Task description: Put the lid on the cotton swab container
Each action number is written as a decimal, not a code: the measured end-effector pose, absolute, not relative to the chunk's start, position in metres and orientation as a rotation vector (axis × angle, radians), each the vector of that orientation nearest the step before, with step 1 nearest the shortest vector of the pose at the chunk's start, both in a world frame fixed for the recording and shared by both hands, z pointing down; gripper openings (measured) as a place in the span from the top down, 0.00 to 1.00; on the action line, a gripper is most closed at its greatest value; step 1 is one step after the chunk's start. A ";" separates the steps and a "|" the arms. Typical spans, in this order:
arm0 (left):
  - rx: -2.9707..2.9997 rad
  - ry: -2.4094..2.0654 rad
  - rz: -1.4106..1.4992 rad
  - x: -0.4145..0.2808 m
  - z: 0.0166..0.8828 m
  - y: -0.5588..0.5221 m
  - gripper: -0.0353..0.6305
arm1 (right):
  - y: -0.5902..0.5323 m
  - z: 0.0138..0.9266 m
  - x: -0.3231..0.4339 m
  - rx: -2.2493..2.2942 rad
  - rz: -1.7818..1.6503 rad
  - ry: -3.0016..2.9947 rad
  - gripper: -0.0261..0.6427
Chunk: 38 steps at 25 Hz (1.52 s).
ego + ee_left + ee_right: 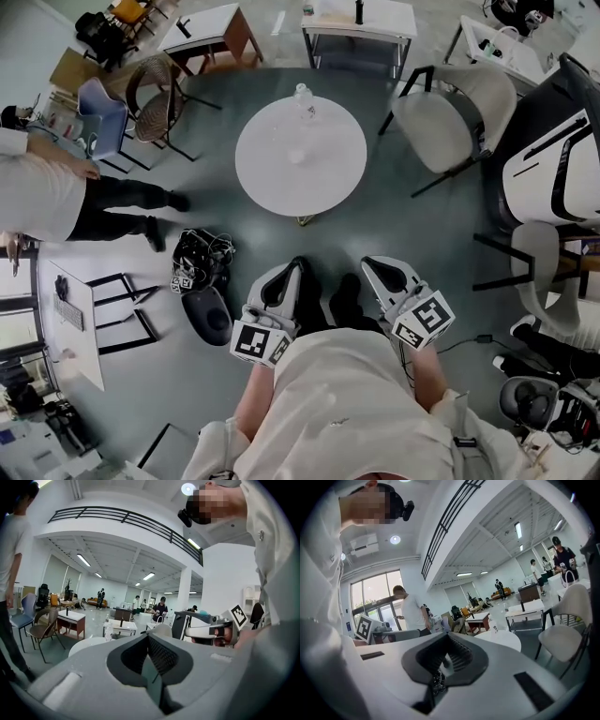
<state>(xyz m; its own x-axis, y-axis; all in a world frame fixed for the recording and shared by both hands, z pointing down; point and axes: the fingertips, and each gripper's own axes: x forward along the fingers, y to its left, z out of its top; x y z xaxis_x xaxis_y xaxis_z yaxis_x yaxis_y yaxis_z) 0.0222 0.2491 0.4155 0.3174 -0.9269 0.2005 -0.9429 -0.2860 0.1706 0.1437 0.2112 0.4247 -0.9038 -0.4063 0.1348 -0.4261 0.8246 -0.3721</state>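
The person stands on the grey-green floor well back from the round white counter and holds both tools close to the body, side by side and pointing toward that counter. The left claw is closed, its dark ribbed pads meeting at the tip with nothing between them. The right claw is likewise pressed together and empty. Each carries a cube with black-and-white square markers, the left cube and the right cube just in front of the person's pale shirt. The person's black shoes show between the two tools.

On the counter, a clear plastic bottle stands upright near the far edge. A small pale round thing lies near the middle, apart from the bottle. It is too small and faint to tell whether it is the cotton swab container, its lid, or both together. Both claws are well away from it.

A cream shell chair on dark legs sits to the right of the counter. A brown mesh chair and a blue chair stand to the left. A second person in a white top and dark trousers stands at the left edge of the head view. A tangle of black cables lies on the floor near the left tool.
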 end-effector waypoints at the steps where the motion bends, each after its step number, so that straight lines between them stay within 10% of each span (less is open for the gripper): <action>1: 2.323 -1.691 0.102 0.022 0.419 0.248 0.93 | 0.208 0.427 0.141 0.671 0.631 -2.951 0.95; 38: 2.446 -1.395 0.336 -0.147 0.496 -0.014 0.93 | 0.020 0.421 -0.010 1.007 0.618 -2.717 0.95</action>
<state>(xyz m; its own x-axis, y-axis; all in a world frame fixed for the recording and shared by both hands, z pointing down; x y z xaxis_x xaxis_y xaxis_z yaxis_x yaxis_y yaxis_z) -0.1469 -0.0136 0.4962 0.4997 -0.7933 0.3478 -0.8647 -0.4807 0.1458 -0.0102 0.0200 0.4215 -0.7549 -0.5814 0.3036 -0.6554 0.6846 -0.3190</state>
